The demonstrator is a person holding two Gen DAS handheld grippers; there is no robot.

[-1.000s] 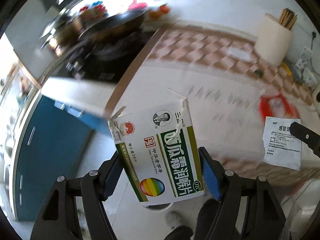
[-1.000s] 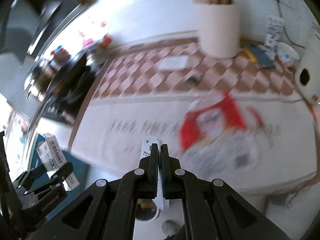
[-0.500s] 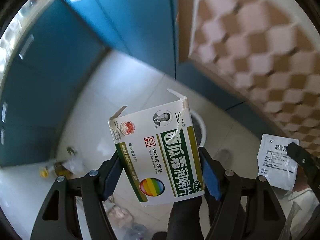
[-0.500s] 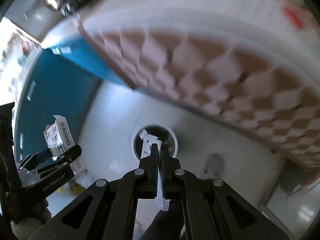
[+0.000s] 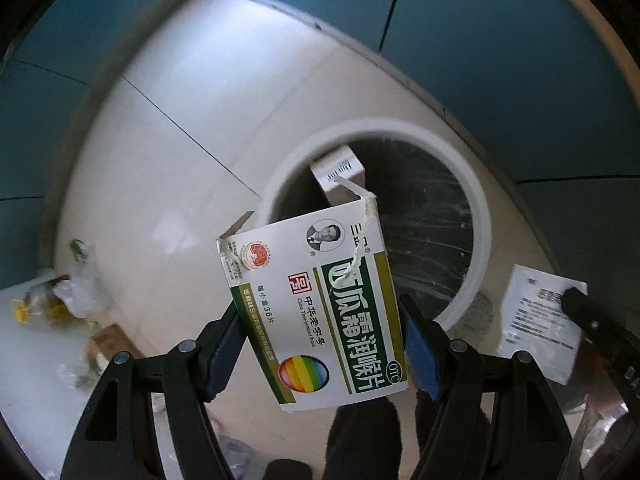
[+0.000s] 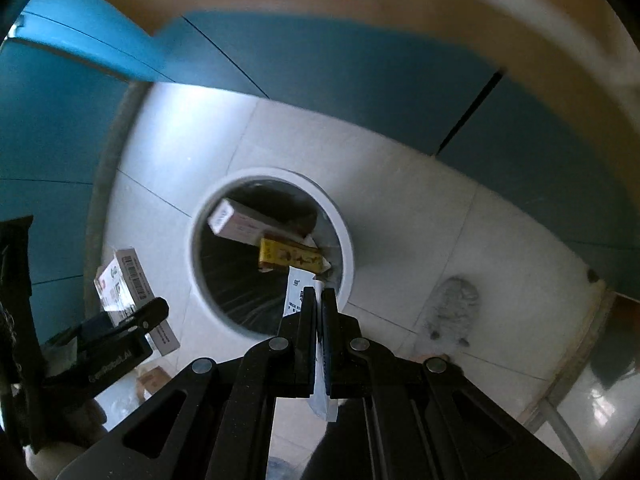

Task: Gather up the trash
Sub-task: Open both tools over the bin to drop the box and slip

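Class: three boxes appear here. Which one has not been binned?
The green-and-white medicine box, clamped in the left gripper. The white box and yellow box already lie inside the bin.

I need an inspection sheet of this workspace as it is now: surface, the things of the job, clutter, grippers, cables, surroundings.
Surface: white tiled floor, with a grey smudge beside the bin.
Job's things: round white-rimmed trash bin with a dark liner, holding a white box and a yellow box; torn-open green and white medicine box; printed paper leaflet.
Clutter: wrappers and scraps on the floor, left of the bin.
Grippers: left gripper jaws clamp the medicine box at the bin's near rim; right gripper jaws pinch the leaflet over the bin's edge.
Cables: nothing seen.
Surroundings: blue cabinet fronts behind the bin.
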